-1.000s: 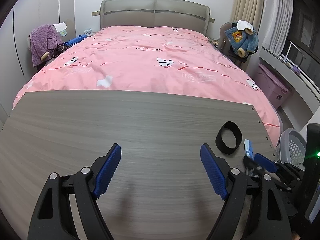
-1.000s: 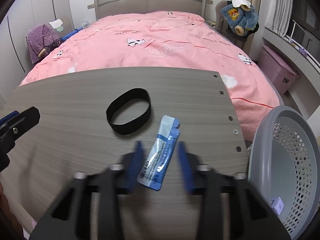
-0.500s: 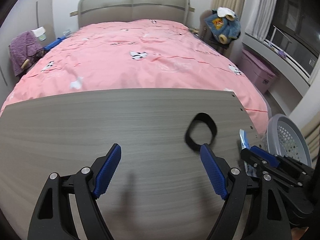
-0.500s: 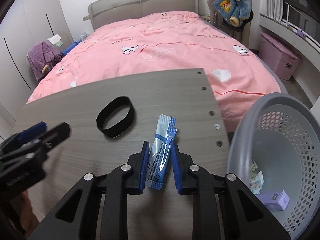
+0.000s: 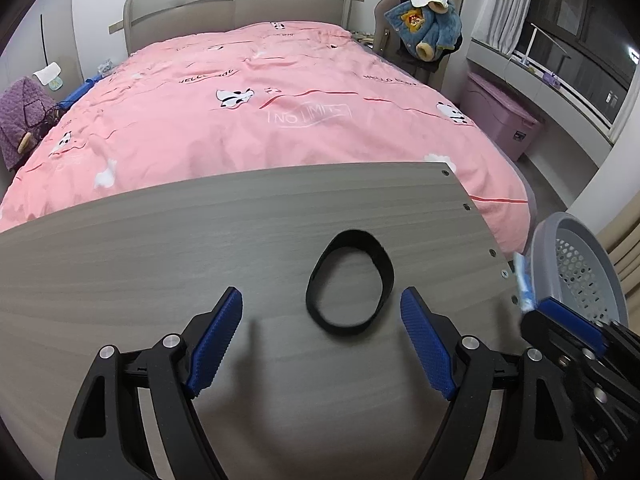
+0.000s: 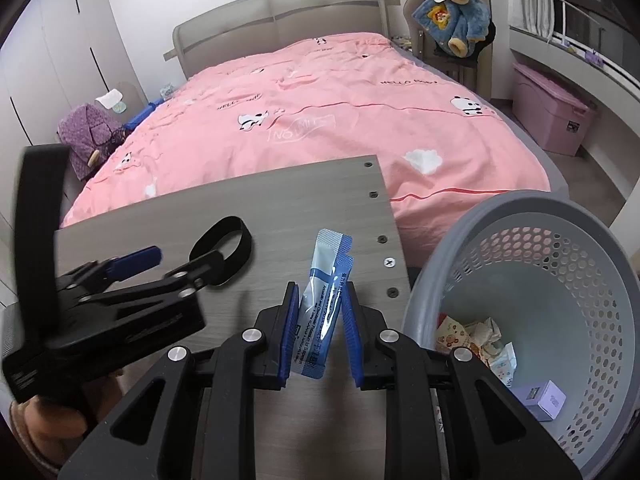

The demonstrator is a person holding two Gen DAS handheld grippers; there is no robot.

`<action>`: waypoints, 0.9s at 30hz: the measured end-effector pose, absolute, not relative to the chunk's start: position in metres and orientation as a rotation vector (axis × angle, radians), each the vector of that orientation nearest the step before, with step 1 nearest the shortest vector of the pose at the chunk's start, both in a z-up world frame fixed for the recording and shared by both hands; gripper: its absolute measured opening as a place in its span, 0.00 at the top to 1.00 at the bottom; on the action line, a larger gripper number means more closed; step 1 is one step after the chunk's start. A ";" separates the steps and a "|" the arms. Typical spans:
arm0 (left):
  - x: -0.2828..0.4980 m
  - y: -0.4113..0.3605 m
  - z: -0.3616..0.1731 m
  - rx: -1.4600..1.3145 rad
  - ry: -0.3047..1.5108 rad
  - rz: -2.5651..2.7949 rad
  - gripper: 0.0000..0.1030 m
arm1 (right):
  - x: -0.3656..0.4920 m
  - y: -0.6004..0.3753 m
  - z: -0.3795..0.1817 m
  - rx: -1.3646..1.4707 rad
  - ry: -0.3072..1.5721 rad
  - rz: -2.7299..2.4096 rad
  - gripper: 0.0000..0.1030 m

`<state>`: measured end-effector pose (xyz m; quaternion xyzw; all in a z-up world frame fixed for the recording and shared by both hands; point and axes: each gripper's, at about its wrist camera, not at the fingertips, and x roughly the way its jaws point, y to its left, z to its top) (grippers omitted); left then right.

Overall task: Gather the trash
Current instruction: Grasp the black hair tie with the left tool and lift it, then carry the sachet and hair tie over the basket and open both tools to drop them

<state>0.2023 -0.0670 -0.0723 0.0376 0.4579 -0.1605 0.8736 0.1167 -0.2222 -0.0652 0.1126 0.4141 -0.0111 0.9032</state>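
Observation:
My right gripper [image 6: 320, 316] is shut on a blue and white sachet [image 6: 324, 304] and holds it above the right edge of the grey wooden board [image 6: 304, 196], next to the grey perforated basket [image 6: 516, 216]. The sachet [image 5: 522, 284] also shows in the left wrist view, by the basket rim [image 5: 538, 256]. A black elastic band [image 5: 350, 284] lies on the board [image 5: 160, 248]. My left gripper [image 5: 320, 332] is open and empty, just short of the band. In the right wrist view the band [image 6: 224, 254] is partly hidden behind the left gripper [image 6: 160, 264].
The basket holds crumpled wrappers [image 6: 476, 336] and a small lilac box [image 6: 548, 400]. A bed with a pink duvet [image 5: 260, 112] lies beyond the board. A lilac storage bin [image 5: 504, 120] and a chair with a blue jacket [image 5: 428, 28] stand at the right.
My right gripper shut on the sachet, lifted it and carried it right towards the basket. My left gripper moved right, bringing the band between its open fingers.

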 end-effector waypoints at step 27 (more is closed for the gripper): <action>0.153 -0.080 -0.035 0.068 0.914 -0.403 0.75 | 0.075 -0.254 -0.042 0.280 0.777 -0.044 0.79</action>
